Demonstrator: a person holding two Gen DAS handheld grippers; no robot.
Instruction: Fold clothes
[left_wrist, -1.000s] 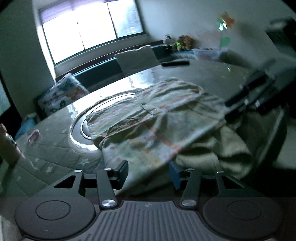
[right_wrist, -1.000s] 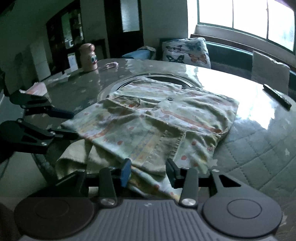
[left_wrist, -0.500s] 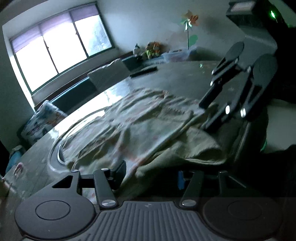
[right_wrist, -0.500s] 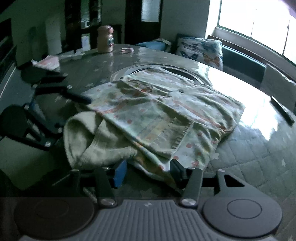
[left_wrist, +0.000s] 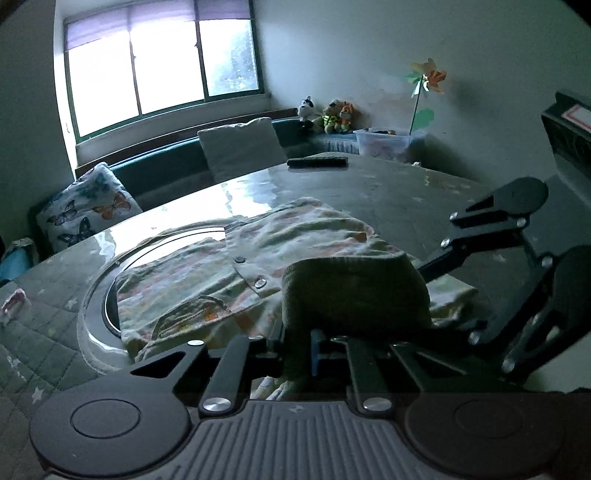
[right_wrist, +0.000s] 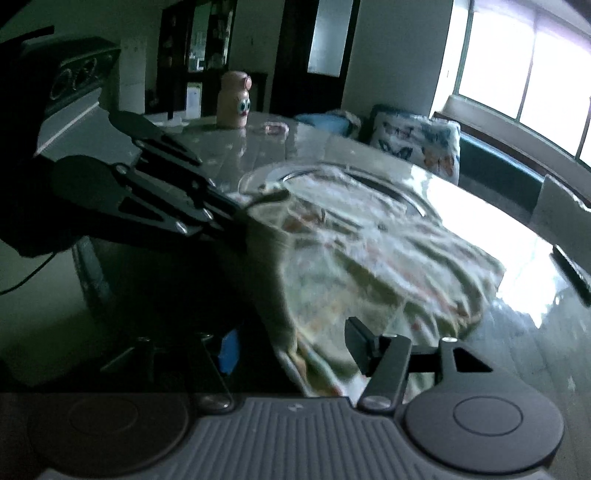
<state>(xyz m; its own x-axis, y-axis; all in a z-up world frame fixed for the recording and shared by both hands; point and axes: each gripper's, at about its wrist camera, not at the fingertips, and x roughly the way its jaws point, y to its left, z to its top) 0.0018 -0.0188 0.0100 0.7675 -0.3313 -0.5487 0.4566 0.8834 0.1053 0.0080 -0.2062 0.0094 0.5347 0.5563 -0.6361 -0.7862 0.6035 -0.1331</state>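
One pale printed garment (left_wrist: 229, 273) lies rumpled, its near edge bunched.

- No readable text, brand, number or sign appears in either view.
- A pale label on a dark box (left_wrist: 576, 117) is too blurred to read.

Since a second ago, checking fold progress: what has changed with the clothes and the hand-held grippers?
The left hand-held gripper has closed on the olive hem and lifted it over the patterned shirt. The right hand-held gripper has moved in around the near edge, jaws open. The shirt stays spread on the table; the remote is unmoved.
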